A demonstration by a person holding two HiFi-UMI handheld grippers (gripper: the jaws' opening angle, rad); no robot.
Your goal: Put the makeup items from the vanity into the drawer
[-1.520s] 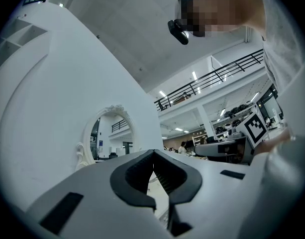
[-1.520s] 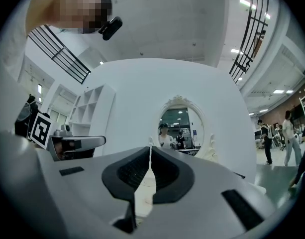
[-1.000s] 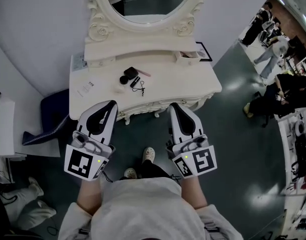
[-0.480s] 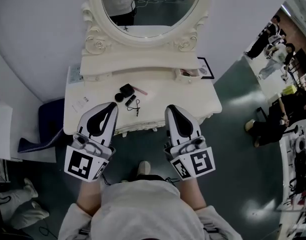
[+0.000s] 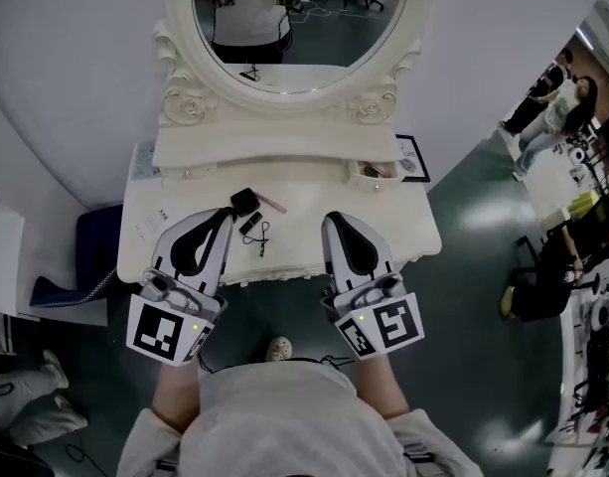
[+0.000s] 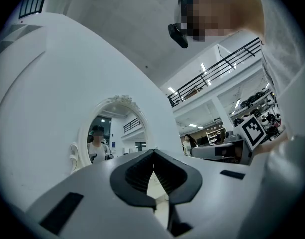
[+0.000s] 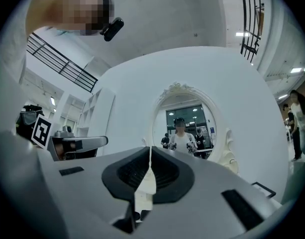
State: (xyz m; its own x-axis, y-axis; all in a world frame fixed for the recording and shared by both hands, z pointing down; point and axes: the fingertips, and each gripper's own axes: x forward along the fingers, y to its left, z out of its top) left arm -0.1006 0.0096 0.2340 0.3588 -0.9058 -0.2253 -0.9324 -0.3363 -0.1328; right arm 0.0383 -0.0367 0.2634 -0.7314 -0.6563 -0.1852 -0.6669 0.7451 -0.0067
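Observation:
The white vanity with its oval mirror stands straight ahead. On its top lie a black compact, a black tube, a pink stick and a thin black wire-like tool. A small upper drawer at the right stands open with items inside. My left gripper is shut and empty, its tip just left of the compact. My right gripper is shut and empty over the front edge, right of the items. The mirror shows beyond the touching tips of the left gripper and the right gripper.
Papers lie on the vanity's left end and a framed card stands at its right. A dark blue seat sits left of the vanity beside a white table. People stand at the far right.
The person has stepped closer to the vanity. Both grippers have moved forward from short of the front edge to over the tabletop, still shut.

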